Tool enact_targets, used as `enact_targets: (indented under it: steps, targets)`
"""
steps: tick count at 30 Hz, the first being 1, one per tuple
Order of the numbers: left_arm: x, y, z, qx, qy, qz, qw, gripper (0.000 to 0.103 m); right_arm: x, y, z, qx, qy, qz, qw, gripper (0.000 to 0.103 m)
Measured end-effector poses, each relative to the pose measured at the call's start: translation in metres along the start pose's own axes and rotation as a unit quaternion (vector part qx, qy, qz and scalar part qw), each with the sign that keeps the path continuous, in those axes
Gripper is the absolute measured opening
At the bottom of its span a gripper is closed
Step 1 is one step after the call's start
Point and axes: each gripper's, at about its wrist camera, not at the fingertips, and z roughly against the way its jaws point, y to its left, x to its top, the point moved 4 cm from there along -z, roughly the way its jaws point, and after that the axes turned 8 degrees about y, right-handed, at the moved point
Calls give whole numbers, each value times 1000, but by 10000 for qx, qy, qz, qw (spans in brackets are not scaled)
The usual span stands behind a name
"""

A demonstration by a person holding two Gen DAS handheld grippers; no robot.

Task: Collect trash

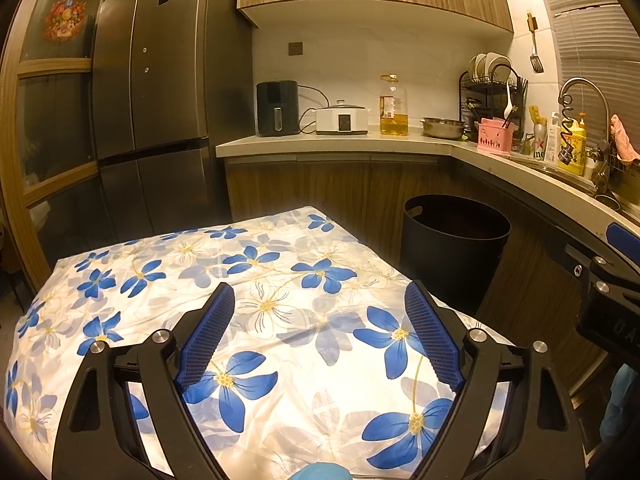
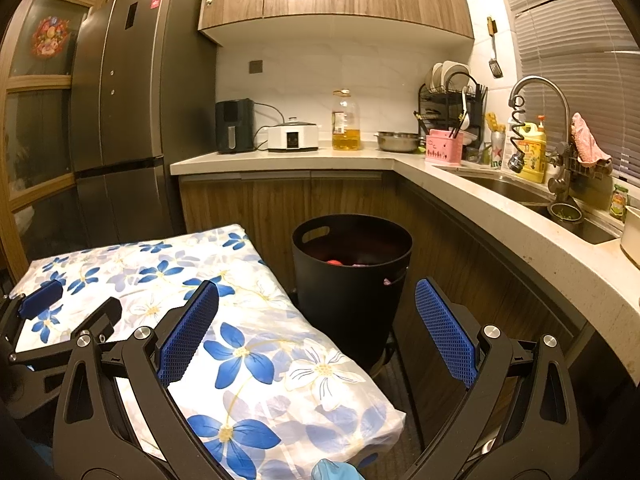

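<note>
A black round trash bin [image 2: 352, 280] stands on the floor beside a table covered with a white cloth with blue flowers [image 2: 248, 320]. Red and pinkish items lie inside the bin [image 2: 340, 261]. The bin also shows in the left wrist view [image 1: 452, 248], its inside dark. My left gripper [image 1: 320, 300] is open and empty above the cloth [image 1: 280, 280]. My right gripper [image 2: 316, 300] is open and empty, over the table's right edge, short of the bin. The left gripper also shows in the right wrist view [image 2: 72, 300] at far left. No loose trash shows on the cloth.
An L-shaped counter [image 2: 280, 158] runs behind and to the right, holding an air fryer [image 2: 234, 126], cooker [image 2: 294, 136], oil bottle [image 2: 346, 122], steel bowl [image 2: 398, 141], dish rack [image 2: 450, 104] and sink with faucet [image 2: 540, 92]. A dark fridge [image 2: 132, 120] stands left.
</note>
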Motion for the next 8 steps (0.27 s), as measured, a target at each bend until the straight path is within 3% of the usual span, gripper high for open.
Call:
enact_targets:
  steps: [8]
  targets:
    - [0,-2,2,-13,-32,-60,10000,96,0,0,0,-35,9,-46,10000,97]
